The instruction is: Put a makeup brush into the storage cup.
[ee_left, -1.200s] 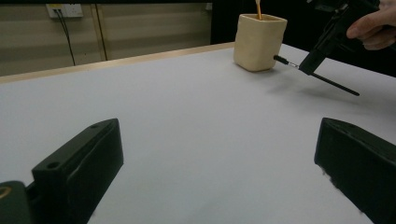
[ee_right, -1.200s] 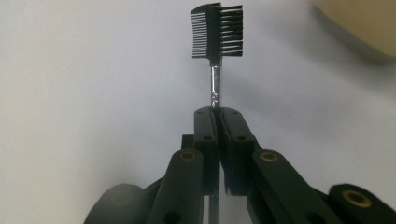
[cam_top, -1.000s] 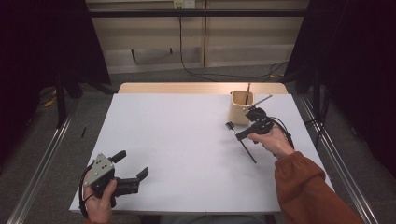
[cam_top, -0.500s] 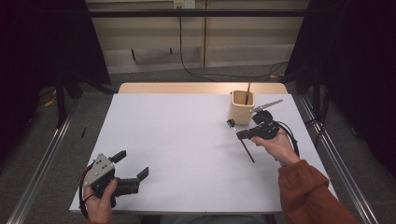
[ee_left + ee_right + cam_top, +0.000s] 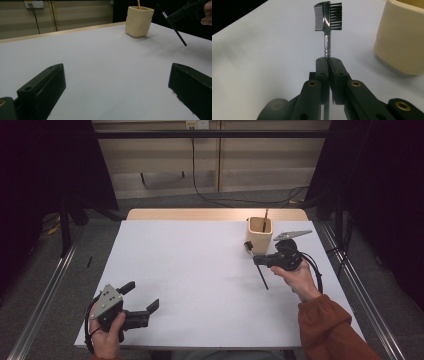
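My right gripper (image 5: 256, 260) is shut on the thin black handle of a small comb-and-brush tool (image 5: 262, 279), held above the table just in front of a cream cup (image 5: 259, 234). In the right gripper view the shut gripper (image 5: 328, 61) clamps the metal neck, with the comb-and-bristle head (image 5: 328, 16) sticking out beyond the tips and the cup (image 5: 402, 37) to the right. A thin stick (image 5: 265, 216) stands in the cup. My left gripper (image 5: 142, 294) rests open at the table's near left corner, nothing between its jaws. The left gripper view has the cup (image 5: 139, 21) and the tool's slanted handle (image 5: 176, 31) far off.
The white table top (image 5: 200, 270) stretches between the two hands, with a wooden strip along its far edge (image 5: 215, 214). Cables trail on the floor behind the table. Metal rails run along both sides of the table.
The right hand has shifted slightly to the right with the tool, staying beside the cup. The left hand has stayed still.
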`<state>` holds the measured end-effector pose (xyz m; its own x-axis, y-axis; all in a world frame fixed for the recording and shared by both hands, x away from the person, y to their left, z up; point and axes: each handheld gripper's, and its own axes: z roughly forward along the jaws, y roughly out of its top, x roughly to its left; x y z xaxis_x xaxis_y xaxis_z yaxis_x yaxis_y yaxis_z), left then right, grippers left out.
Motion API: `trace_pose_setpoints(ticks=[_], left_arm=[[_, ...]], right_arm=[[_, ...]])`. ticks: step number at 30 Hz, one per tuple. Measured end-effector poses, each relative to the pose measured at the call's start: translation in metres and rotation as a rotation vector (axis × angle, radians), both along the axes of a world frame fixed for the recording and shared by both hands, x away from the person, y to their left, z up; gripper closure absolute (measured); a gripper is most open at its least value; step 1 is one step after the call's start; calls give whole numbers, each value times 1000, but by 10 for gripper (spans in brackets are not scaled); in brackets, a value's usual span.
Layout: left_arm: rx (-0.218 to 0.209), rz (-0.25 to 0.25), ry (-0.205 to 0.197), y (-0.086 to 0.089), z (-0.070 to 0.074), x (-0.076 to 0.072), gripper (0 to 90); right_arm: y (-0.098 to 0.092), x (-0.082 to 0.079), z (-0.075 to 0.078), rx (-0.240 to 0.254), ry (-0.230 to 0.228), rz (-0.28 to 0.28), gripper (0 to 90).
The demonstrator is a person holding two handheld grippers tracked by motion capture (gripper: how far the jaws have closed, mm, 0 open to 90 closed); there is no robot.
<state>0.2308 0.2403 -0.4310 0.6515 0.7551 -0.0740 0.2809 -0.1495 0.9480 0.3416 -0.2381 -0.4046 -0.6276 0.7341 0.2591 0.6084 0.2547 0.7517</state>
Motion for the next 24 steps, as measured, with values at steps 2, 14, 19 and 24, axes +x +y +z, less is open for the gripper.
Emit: trace_pose_setpoints(ticks=[2, 14, 19, 24], left_arm=[[1, 0, -1, 0, 0, 0, 11], [3, -3, -1, 0, 0, 0, 11], [1, -4, -2, 0, 0, 0, 11], [2, -4, -1, 0, 0, 0, 11]], right_arm=[[-3, -2, -2, 22, -14, -4, 860], [-14, -11, 3, 114, -134, -38, 860], [-16, -16, 6, 155, -172, -36, 860], [-21, -23, 13, 206, -237, -60, 860]])
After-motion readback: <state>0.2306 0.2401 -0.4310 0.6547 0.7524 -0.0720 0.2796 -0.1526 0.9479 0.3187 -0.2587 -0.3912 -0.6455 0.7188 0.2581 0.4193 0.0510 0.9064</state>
